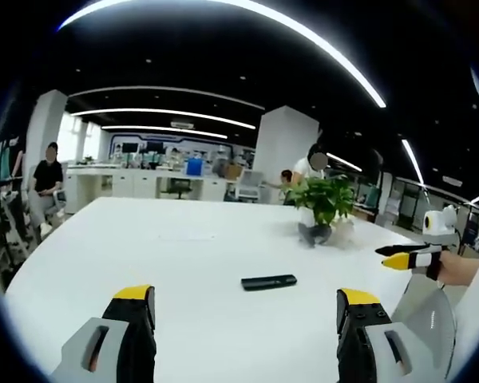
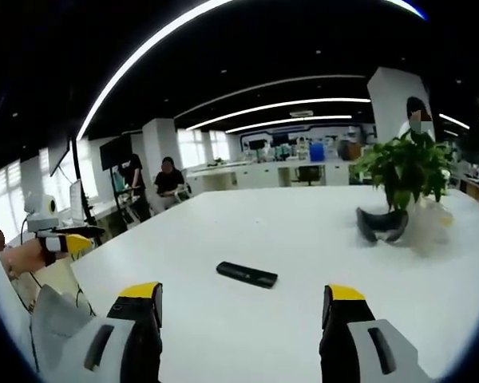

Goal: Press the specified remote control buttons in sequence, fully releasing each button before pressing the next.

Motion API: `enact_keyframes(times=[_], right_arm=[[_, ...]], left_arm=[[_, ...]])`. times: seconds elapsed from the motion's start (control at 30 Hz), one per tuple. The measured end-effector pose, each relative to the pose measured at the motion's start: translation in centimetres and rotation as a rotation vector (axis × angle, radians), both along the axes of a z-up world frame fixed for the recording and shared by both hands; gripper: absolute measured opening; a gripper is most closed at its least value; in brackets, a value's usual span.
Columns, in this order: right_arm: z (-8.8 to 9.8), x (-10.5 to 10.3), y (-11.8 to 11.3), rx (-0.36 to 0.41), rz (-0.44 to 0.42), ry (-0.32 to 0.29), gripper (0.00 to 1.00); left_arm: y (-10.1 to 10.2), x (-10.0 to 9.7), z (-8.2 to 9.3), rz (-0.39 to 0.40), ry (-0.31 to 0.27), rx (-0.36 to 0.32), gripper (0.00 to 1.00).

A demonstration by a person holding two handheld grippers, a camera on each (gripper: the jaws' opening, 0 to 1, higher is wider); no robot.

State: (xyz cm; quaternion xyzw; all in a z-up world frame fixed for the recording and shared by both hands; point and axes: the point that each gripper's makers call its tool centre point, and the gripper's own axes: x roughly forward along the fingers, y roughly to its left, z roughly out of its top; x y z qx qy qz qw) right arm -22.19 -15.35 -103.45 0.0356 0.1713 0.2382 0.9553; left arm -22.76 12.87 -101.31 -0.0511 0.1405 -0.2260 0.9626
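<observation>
The remote (image 1: 269, 282) (image 2: 247, 274) lies flat mid-tabletop (image 1: 168, 247) (image 2: 303, 231), near a plant (image 1: 323, 199) (image 2: 403, 171). Both grippers, left (image 1: 245, 319) and right (image 2: 243, 319), hover above with jaws wide apart, empty.

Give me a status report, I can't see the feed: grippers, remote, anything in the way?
Left gripper open, right gripper open, both short of target. Remote control flat on white table, untouched. Potted plant behind it, apart; path clear.

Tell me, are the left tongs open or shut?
Open: the left tongs show two yellow-tipped jaws wide apart, with bare white table between them.
</observation>
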Motion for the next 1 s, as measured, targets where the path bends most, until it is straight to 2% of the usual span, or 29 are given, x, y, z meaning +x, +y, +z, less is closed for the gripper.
enact_keyframes(times=[0.27,0.5,0.67,0.83,1.0], right_arm=[[-1.0,0.7,0.7,0.015,0.005,0.026,0.81],[-1.8,0.8,1.1,-0.019,0.032,0.059,0.8],[-1.8,1.0,1.2,-0.028,0.055,0.078,0.79],[-1.1,1.1,1.2,-0.025,0.056,0.065,0.79],[-1.1,0.7,1.4,-0.039,0.067,0.067,0.78]], left_arm=[[-0.4,0.1,-1.2,-0.019,0.047,0.01,0.98],[-1.2,0.5,-1.5,-0.049,0.06,-0.004,0.98],[-1.7,0.5,-1.8,-0.073,0.074,0.031,0.98],[-2.0,0.4,-2.1,-0.093,0.089,0.054,0.98],[-2.7,0.5,-2.6,-0.15,0.113,0.131,0.98]])
